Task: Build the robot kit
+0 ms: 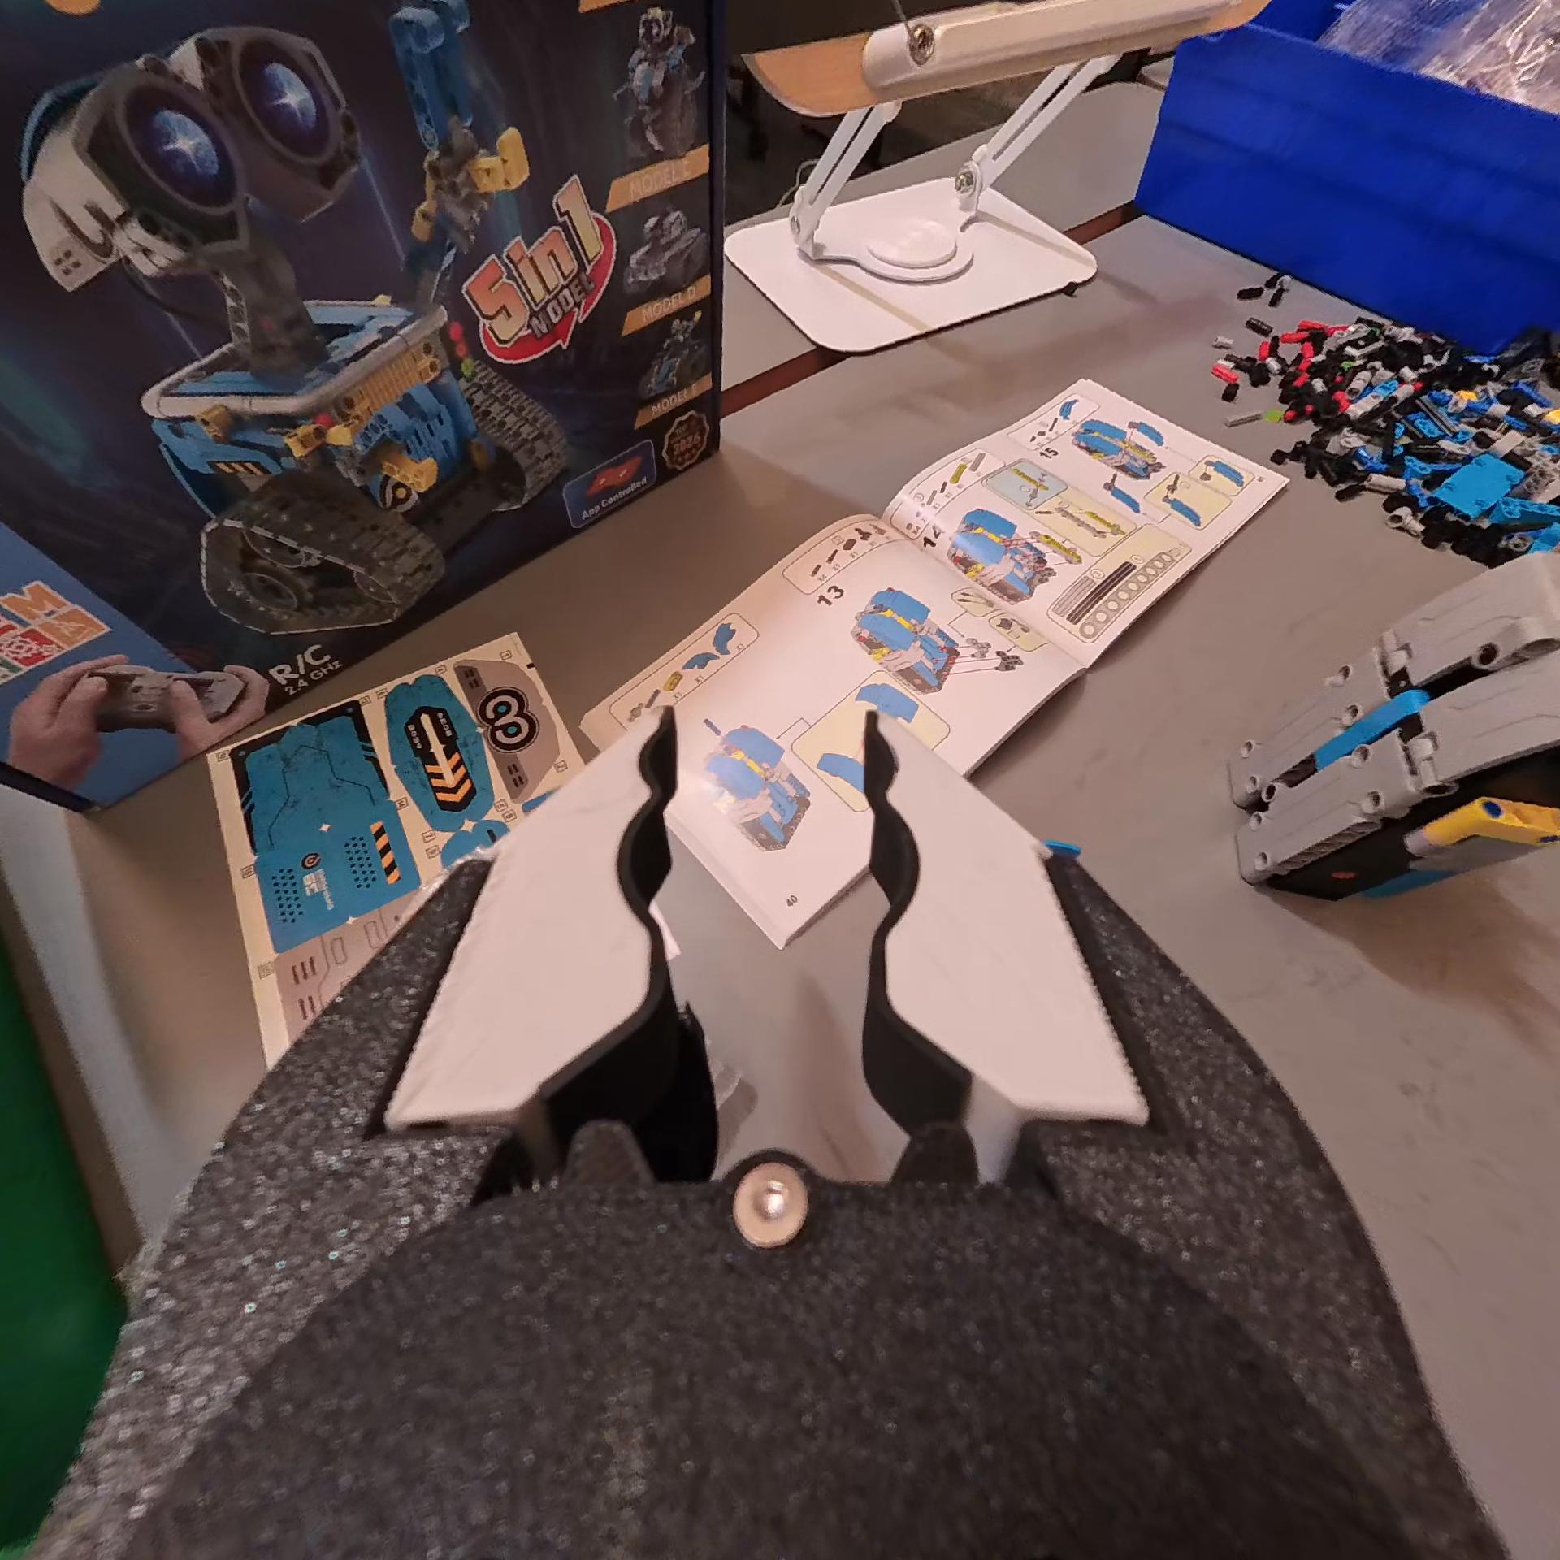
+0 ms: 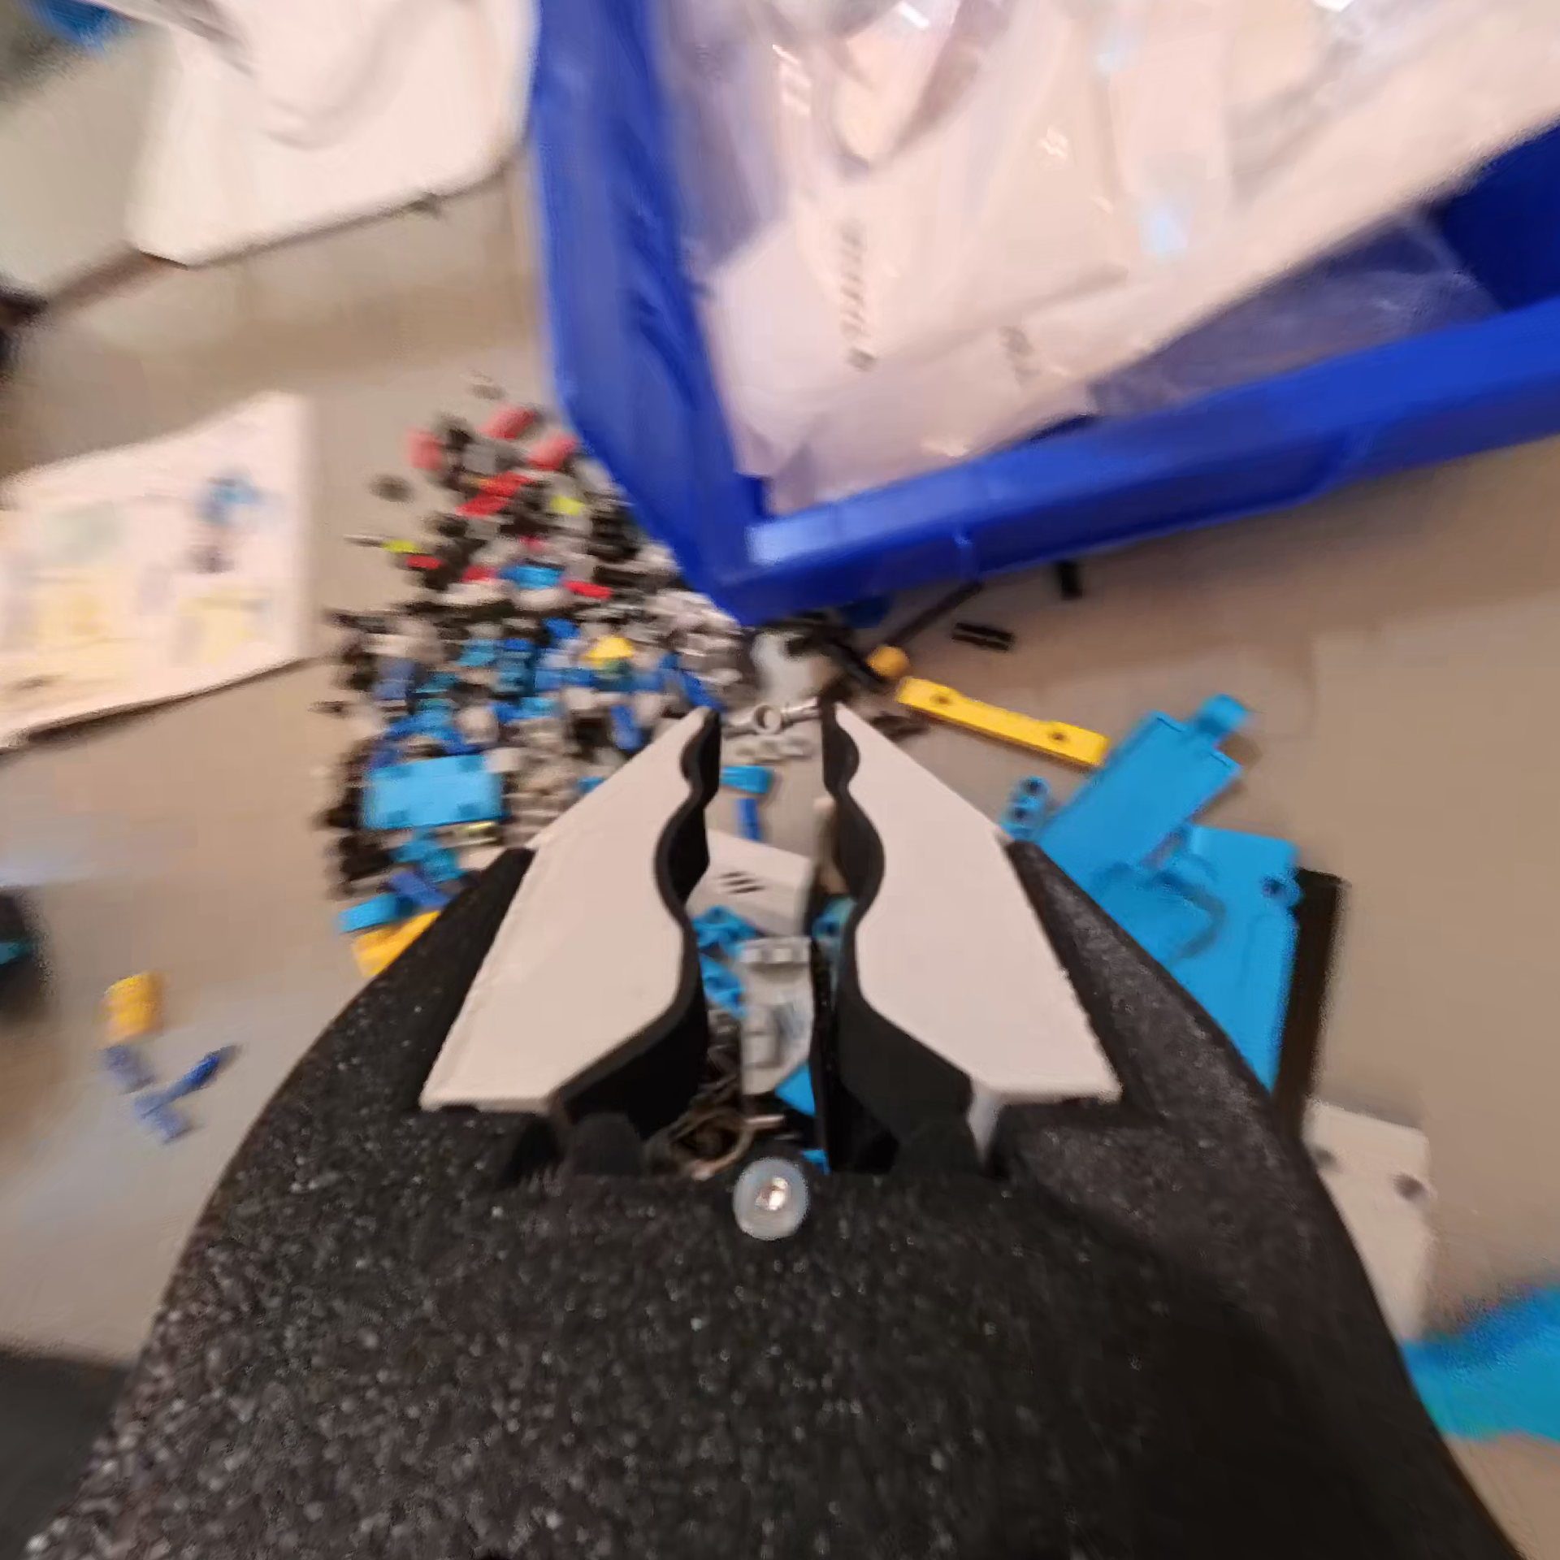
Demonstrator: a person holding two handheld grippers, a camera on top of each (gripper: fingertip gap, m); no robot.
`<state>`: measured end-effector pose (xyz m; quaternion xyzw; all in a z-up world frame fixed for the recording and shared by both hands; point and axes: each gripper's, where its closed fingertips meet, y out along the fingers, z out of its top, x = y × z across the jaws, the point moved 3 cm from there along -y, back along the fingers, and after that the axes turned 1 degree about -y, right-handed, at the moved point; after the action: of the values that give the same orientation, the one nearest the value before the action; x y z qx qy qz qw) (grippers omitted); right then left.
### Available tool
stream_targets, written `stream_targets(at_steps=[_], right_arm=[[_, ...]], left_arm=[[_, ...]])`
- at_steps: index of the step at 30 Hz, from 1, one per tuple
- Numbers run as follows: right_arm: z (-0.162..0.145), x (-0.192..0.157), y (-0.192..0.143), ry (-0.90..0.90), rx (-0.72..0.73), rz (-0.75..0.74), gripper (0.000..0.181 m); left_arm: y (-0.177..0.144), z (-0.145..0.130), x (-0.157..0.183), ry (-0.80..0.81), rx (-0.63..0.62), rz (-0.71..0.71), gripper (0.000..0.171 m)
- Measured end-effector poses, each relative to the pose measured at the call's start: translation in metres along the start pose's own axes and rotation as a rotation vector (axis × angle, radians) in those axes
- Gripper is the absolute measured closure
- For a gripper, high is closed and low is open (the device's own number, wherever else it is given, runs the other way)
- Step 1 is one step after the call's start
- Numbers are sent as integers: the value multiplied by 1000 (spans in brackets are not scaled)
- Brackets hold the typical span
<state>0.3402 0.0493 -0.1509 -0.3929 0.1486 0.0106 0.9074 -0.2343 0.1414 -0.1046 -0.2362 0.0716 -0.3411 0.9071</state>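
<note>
My left gripper (image 1: 768, 722) is open and empty. It hovers over the near corner of an open instruction booklet (image 1: 928, 608) on the grey table (image 1: 1097, 1055). A sticker sheet (image 1: 363, 810) lies just to its left. A partly built grey, blue and yellow model (image 1: 1393, 760) sits to its right. My right gripper (image 2: 770, 716) is open with a narrow gap, low over the near edge of a pile of small blue, black and red bricks (image 2: 506, 675). Nothing shows gripped between its fingers. This view is blurred. A yellow beam (image 2: 1000, 722) and a large blue panel (image 2: 1140, 827) lie to its right.
A large toy box (image 1: 338, 338) stands at the back left. A white stand (image 1: 912, 262) sits behind the booklet. A blue bin (image 1: 1351, 169) holding plastic bags (image 2: 971, 211) stands behind the brick pile (image 1: 1418, 422). The booklet also shows in the right wrist view (image 2: 152, 574). Spacing between my two grippers at the tips: around 55 centimeters.
</note>
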Motion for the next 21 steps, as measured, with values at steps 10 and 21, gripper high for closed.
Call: stream_targets(at_steps=[10, 21], right_arm=[[-3, -194, -138, -241, 195, 1412, 158], [-59, -268, -52, -349, 46, 970, 158]], left_arm=[[13, -6, -13, 21, 91, 19, 125], [8, -30, 0, 22, 149, -100, 106]])
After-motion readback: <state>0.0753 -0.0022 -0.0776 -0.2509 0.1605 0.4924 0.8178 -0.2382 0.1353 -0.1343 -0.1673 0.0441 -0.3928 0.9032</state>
